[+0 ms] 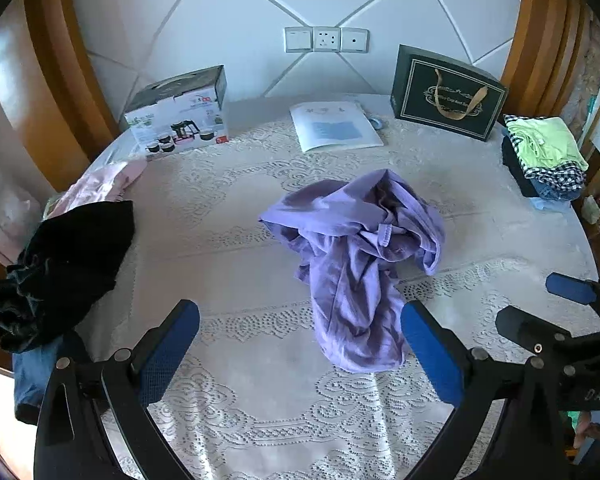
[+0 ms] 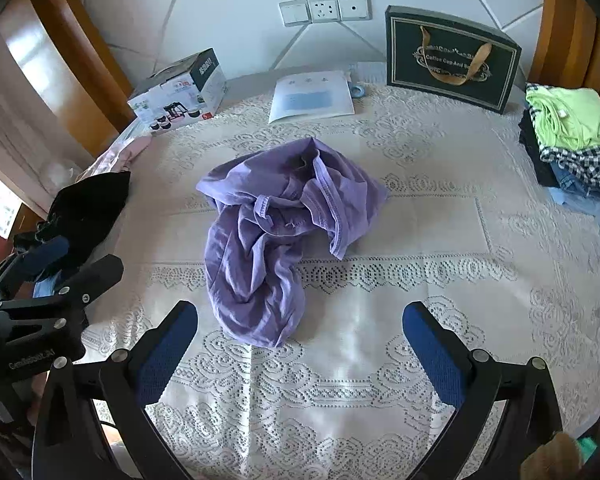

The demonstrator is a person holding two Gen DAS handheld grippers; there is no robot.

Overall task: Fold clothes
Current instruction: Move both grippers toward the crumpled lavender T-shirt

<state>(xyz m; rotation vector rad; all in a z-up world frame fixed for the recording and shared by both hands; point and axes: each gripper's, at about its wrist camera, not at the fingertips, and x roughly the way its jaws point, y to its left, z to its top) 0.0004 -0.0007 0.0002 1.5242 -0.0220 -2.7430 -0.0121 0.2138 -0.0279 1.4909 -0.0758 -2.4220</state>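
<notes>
A crumpled purple garment [image 1: 356, 264] [image 2: 276, 232] lies in a heap in the middle of the round table with a lace cloth [image 1: 228, 216] [image 2: 460, 240]. My left gripper [image 1: 300, 320] hovers open just in front of it, the garment's near end reaching between its blue pads [image 1: 172, 356]. My right gripper [image 2: 300, 320] is open too, a little to the right of the heap's near end, with nothing between its fingers. Each gripper shows at the edge of the other's view: the right gripper [image 1: 540, 304] and the left gripper [image 2: 72, 264], both open.
A pile of dark clothes [image 1: 60, 272] [image 2: 84, 208] and a pink garment [image 1: 100, 184] sit at the table's left edge. A folded stack [image 1: 544, 156] [image 2: 572, 140] stands at the right. A tea-set box [image 1: 180, 116], a white booklet [image 1: 336, 126] and a dark gift bag [image 1: 448, 92] line the back.
</notes>
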